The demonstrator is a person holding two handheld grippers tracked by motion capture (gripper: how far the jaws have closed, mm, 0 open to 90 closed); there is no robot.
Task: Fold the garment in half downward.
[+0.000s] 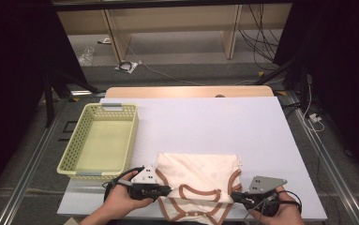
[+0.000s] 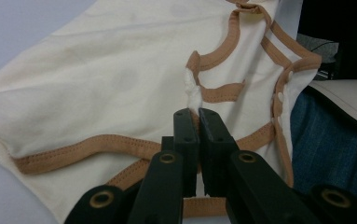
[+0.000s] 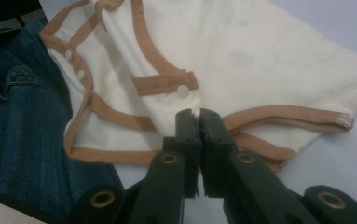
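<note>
Here, garment: cream bodysuit (image 1: 198, 180) with tan trim, lower centre of the high view, on the white table (image 1: 224, 122).
Left gripper (image 1: 169, 191): jaws clamped on its cloth.
Right gripper (image 1: 233, 197): likewise pinching cloth.
Basket (image 1: 72, 149): left, apart.

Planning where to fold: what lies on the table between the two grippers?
In the high view, the cream bodysuit spans the stretch between the left gripper and right gripper; each has pinched an edge.

Open room: you have bare table (image 1: 214, 124) beyond the bodysuit (image 1: 198, 171).
Obstacle: the basket (image 1: 100, 138) blocks your left.
</note>
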